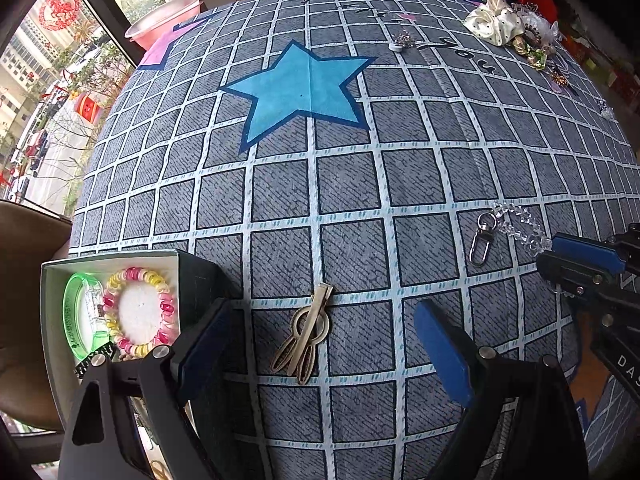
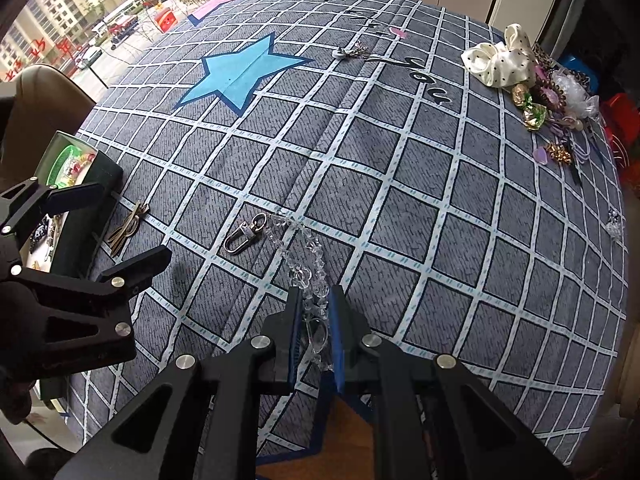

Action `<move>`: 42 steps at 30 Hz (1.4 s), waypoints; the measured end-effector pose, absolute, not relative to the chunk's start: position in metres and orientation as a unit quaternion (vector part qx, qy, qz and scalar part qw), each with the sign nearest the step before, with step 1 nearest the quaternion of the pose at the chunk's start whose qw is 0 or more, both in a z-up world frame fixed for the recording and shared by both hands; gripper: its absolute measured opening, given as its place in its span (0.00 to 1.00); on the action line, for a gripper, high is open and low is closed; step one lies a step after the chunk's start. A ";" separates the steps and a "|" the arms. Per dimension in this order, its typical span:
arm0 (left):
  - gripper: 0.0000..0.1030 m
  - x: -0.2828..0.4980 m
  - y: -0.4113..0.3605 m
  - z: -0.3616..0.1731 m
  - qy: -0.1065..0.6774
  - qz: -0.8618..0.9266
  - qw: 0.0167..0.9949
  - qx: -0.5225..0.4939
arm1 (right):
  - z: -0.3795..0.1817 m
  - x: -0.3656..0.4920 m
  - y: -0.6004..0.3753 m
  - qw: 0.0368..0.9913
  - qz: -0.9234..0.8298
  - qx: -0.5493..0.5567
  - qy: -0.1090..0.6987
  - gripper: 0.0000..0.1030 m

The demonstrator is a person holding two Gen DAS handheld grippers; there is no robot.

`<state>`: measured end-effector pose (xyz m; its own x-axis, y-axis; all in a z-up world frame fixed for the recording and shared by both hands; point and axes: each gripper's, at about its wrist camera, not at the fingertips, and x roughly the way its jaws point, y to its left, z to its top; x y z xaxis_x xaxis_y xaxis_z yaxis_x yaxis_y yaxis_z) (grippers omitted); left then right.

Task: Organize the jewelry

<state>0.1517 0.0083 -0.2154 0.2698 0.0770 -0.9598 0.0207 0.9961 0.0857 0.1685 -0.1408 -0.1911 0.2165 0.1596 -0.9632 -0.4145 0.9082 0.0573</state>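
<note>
Your right hand-held gripper (image 2: 314, 320) is pinching the clear bead chain (image 2: 308, 264) at its near end; the chain trails forward across the tabletop (image 2: 440, 200) to its silver clasp (image 2: 244, 234); your left hand-held gripper (image 1: 320, 344) is spread wide, low over the brass hair clip (image 1: 306, 332), which lies flat between its fingers; just left of it sits the open box (image 1: 50, 300), holding a pink-and-yellow bead bracelet (image 1: 138, 312) and a green bangle (image 1: 74, 316); more jewelry (image 2: 556, 104) and a cream scrunchie (image 2: 500, 60) lie piled at the far right.
</note>
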 end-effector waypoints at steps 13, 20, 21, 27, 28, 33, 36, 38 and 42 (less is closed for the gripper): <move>0.15 0.151 -0.011 -0.209 0.607 -0.029 0.794 0.022 | -0.188 0.165 -0.141 0.771 0.176 -0.096 0.605 0.14; 0.13 0.146 -0.009 -0.204 0.612 -0.025 0.790 -0.002 | -0.190 0.168 -0.132 0.764 0.179 -0.072 0.616 0.12; 0.13 0.145 -0.009 -0.203 0.612 -0.025 0.790 -0.003 | -0.189 0.167 -0.132 0.763 0.180 -0.069 0.617 0.11; 0.13 0.133 -0.006 -0.192 0.608 -0.030 0.793 -0.010 | -0.180 0.160 -0.132 0.760 0.184 -0.050 0.622 0.02; 0.13 0.129 -0.006 -0.189 0.607 -0.030 0.794 -0.012 | -0.179 0.159 -0.132 0.759 0.184 -0.048 0.623 0.02; 0.13 0.115 -0.001 -0.178 0.604 -0.030 0.796 -0.024 | -0.177 0.153 -0.134 0.754 0.184 -0.028 0.630 0.02; 0.13 0.111 0.008 -0.181 0.608 -0.027 0.793 -0.036 | -0.181 0.156 -0.137 0.750 0.169 -0.019 0.640 0.03; 0.13 0.109 0.015 -0.185 0.611 -0.025 0.790 -0.046 | -0.186 0.159 -0.138 0.747 0.160 -0.018 0.645 0.13; 0.14 0.110 0.018 -0.185 0.602 -0.012 0.798 -0.042 | -0.189 0.162 -0.133 0.756 0.156 -0.031 0.635 0.57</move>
